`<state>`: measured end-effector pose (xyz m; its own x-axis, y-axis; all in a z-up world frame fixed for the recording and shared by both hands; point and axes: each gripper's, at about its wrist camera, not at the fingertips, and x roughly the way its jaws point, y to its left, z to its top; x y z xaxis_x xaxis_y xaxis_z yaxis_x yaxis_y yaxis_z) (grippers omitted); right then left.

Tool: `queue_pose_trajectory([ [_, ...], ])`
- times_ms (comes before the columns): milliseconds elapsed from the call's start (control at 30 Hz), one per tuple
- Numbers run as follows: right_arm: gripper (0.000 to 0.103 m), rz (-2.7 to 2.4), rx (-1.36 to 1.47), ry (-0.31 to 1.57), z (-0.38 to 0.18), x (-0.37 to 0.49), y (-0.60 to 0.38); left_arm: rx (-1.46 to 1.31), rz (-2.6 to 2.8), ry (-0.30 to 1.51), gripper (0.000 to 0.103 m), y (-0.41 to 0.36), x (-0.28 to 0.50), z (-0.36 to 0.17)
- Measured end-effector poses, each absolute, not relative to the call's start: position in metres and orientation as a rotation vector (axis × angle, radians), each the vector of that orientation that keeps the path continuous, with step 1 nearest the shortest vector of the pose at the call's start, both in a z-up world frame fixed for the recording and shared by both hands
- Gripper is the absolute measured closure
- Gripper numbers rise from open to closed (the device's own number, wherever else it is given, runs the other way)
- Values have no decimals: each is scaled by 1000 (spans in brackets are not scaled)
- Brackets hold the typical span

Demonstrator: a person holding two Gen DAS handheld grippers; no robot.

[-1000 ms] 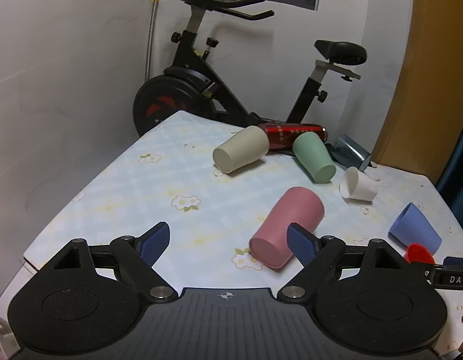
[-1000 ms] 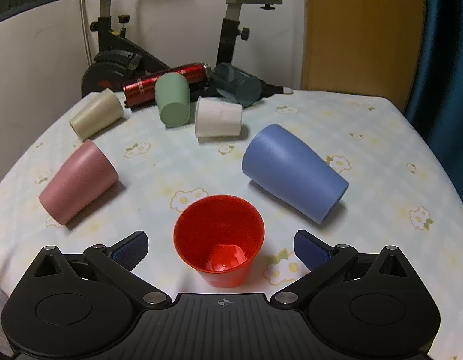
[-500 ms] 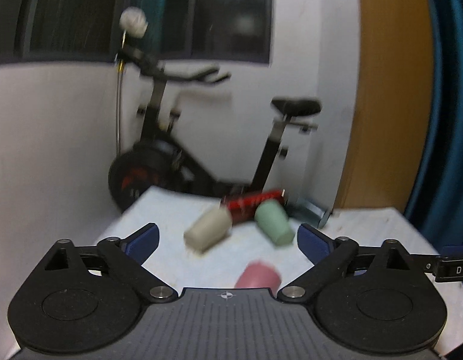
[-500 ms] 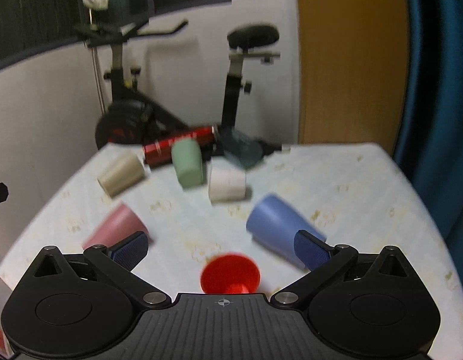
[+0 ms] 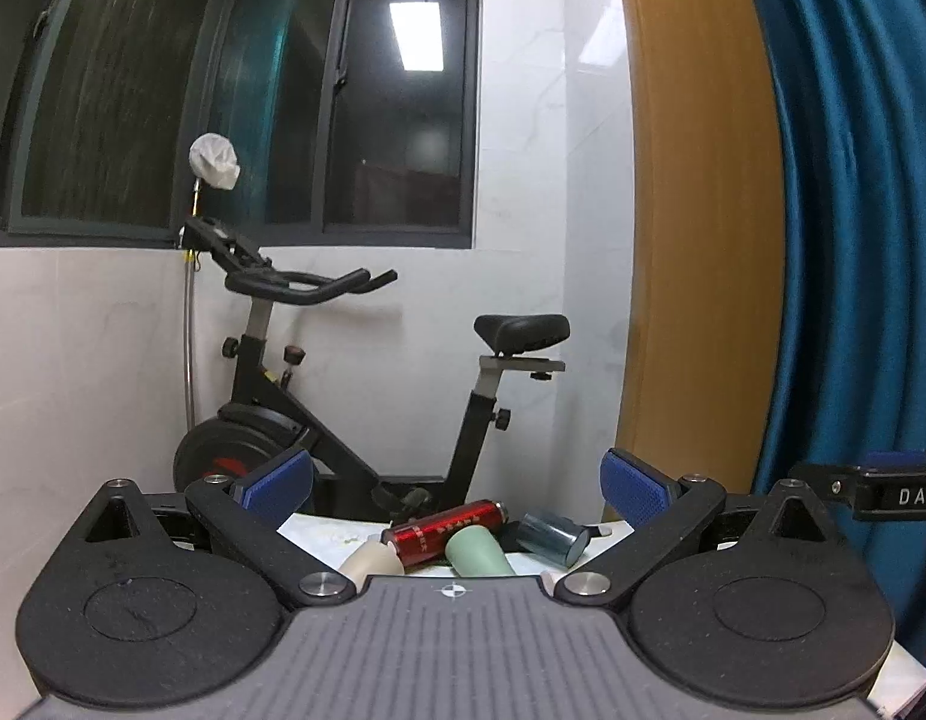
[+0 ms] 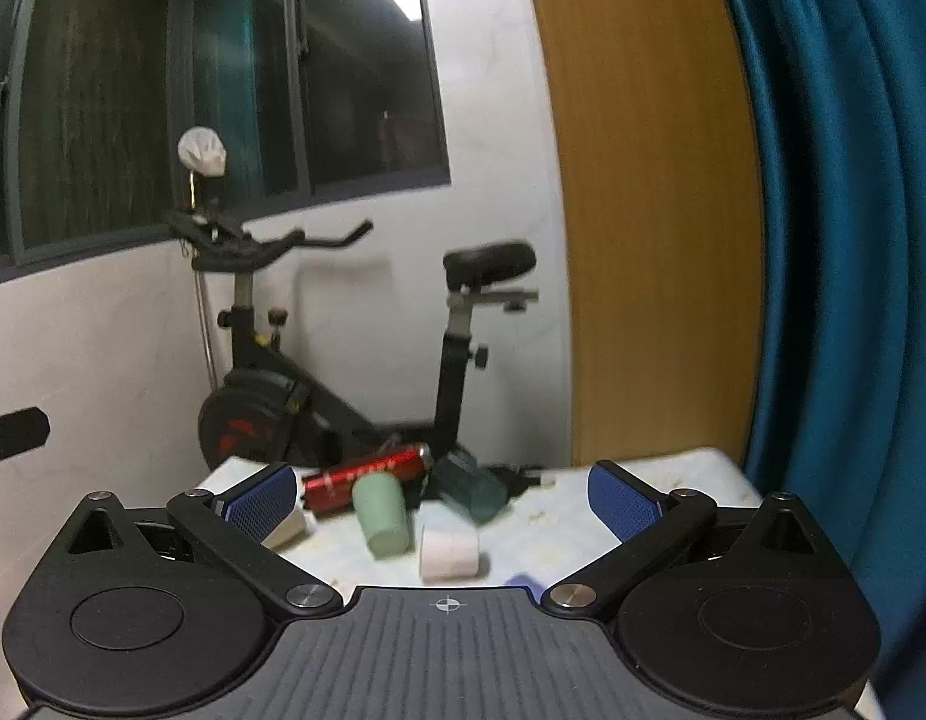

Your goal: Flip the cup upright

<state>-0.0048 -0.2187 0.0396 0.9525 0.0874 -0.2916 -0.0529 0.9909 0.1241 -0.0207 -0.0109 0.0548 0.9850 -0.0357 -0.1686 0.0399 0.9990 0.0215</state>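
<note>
The green cup (image 6: 382,516) lies on its side at lower centre of the right view, long axis running toward the camera. It sits ahead of the right tool (image 6: 442,495), which is nearer. Both it and the left tool (image 5: 457,489) gape wide, holding nothing, raised above the desk (image 6: 643,468).

Probably a home room, exercise bike (image 5: 319,420) by dark window (image 5: 343,90), blue curtain (image 5: 853,240), floral-clothed table (image 6: 583,516)
</note>
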Motion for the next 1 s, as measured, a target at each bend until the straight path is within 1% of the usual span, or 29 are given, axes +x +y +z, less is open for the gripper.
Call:
queue_pose_trajectory([
  [200, 0, 69, 107, 264, 51, -10, -220, 28, -32, 159, 0, -11, -22, 56],
  [1000, 0, 61, 91, 254, 51, -11, -213, 50, -20, 145, 0, -6, -24, 60],
])
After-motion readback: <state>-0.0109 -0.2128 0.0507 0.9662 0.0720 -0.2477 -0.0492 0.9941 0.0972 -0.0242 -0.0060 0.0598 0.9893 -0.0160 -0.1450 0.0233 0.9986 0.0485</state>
